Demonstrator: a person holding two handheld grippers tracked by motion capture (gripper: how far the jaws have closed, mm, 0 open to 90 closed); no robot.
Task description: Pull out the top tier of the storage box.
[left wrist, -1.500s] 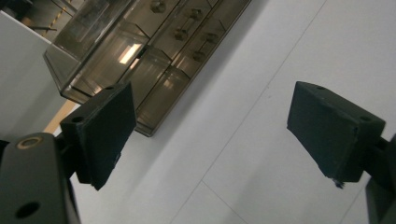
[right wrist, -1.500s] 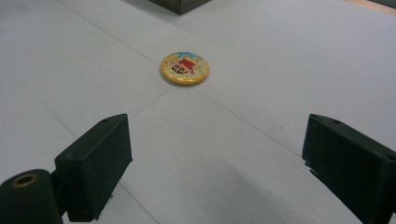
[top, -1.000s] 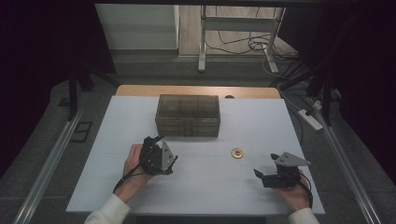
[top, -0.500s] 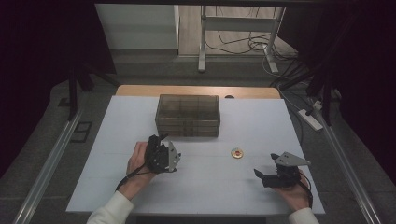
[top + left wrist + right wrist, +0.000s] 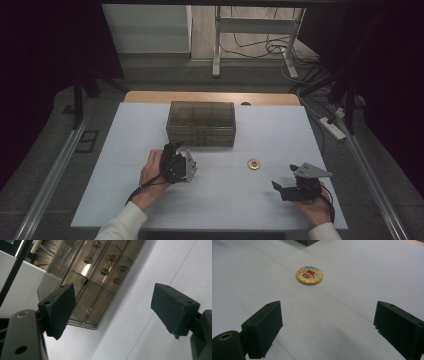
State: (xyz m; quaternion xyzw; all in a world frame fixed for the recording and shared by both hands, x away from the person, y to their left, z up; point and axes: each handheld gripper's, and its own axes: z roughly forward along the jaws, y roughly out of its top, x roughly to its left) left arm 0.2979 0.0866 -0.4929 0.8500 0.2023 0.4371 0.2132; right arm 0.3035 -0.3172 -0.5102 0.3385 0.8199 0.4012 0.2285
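Both claws gaping: left claw (image 5: 172, 150) nearing box (image 5: 201, 123) at 12 o'clock, could shove it; right claw (image 5: 278, 189) risking skidding flat badge (image 5: 254, 164).

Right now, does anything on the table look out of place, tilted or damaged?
Nothing stands out. The drawer box stands square on the table with its drawers closed. The round badge lies flat, face up and intact. The left hand-held gripper and right hand-held gripper are open, holding nothing.

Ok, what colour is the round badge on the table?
Yellow badge with a red-hatted cartoon face; the right gripper view shows it best.
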